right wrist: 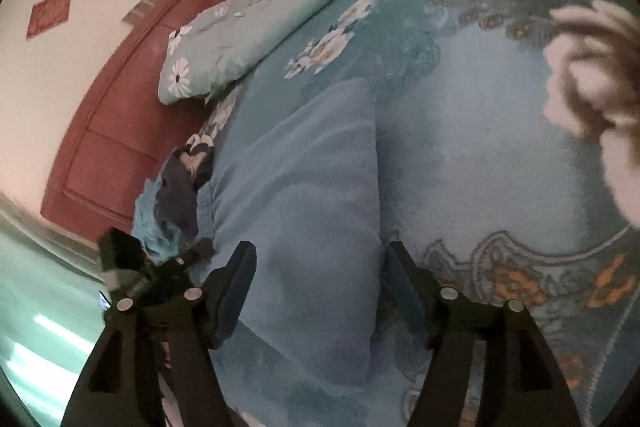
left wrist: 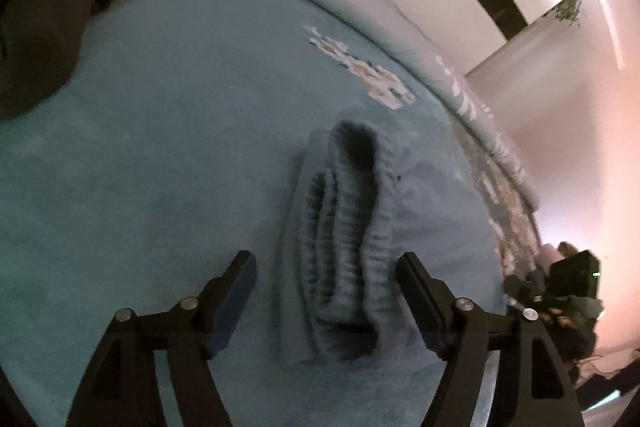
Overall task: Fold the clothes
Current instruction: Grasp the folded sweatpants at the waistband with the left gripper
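A: Folded blue garment (left wrist: 352, 235) lies on the bed (left wrist: 160, 147), near its edge.
B: My left gripper (left wrist: 326, 281) has its jaws apart, straddling the ribbed waistband (left wrist: 344, 247), not pressing.
A: My right gripper (right wrist: 320, 273) gapes too, astride the cloth's other end.

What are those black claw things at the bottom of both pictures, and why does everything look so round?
Each claw is a grabbing tool that a person holds, one in each hand, with a wide, bulgy camera on it. One picture looks past the left tool, the other past the right tool. Both are open and hold nothing. Under them lies a folded blue garment, its stretchy waistband showing, on a flowery blue bedspread. A flowered pillow lies further back.
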The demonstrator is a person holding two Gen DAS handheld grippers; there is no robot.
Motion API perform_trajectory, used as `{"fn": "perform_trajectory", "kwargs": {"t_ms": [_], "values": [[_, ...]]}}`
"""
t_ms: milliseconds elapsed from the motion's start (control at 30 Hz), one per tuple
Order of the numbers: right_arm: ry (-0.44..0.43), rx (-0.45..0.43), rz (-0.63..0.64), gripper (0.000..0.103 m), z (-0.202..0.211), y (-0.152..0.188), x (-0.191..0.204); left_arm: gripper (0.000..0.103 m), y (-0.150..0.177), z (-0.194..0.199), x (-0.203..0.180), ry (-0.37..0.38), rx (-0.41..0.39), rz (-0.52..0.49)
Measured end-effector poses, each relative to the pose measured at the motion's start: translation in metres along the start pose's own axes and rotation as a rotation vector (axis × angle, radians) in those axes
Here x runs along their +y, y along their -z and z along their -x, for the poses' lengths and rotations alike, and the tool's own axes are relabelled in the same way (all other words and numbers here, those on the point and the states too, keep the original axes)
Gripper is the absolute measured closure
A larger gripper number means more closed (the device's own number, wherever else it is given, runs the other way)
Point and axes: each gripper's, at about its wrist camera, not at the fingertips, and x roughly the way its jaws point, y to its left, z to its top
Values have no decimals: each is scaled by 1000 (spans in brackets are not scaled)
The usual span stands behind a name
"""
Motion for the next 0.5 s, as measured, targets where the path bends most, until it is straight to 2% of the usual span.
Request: {"fn": "perform_trajectory", "kwargs": {"t_ms": [167, 500], "values": [[-16, 9, 2, 35, -13, -5, 1, 25, -5, -7, 2, 88, 35, 23], [-41, 7, 7, 33, -29, -16, 6, 28, -11, -18, -2, 131, 26, 26]]}}
